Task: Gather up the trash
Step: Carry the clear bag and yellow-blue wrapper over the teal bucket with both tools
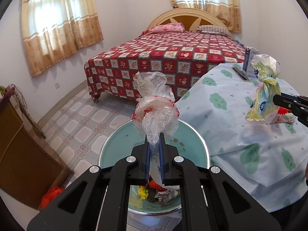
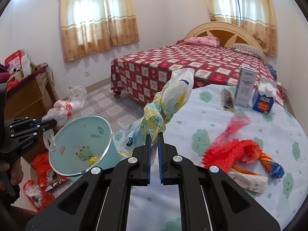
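Left gripper is clamped on a clear bag right above the bin, ready to drop; right gripper pinches the yellow bag at 12 o'clock over the bench.

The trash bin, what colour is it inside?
Pale teal trash bin, with a silvery rim; the right wrist view shows it best.

Red-checked bed, mint bin

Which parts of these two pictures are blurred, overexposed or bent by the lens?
Left wrist view: the window curtains are blown out by daylight, and the walls curve from fisheye distortion. Right wrist view: the red mesh netting on the table is smeared by motion blur, and the windows glare.
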The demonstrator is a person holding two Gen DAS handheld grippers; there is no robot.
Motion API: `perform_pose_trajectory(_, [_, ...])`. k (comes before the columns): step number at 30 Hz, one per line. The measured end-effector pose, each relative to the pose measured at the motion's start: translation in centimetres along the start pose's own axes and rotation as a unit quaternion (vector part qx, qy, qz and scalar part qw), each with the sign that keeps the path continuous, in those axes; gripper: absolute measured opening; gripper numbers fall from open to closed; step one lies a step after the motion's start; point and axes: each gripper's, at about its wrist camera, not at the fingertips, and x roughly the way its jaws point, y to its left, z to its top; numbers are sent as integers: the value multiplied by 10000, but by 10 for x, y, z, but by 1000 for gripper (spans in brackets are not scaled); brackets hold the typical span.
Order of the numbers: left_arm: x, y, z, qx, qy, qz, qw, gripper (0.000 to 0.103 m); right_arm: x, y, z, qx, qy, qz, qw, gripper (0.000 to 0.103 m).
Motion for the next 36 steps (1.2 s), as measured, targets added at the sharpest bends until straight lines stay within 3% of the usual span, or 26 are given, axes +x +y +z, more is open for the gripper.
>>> perform_pose_trajectory(36, [10, 52, -18, -377, 250, 466, 9979, 8, 48, 66, 9, -559, 248, 710, 9956, 7])
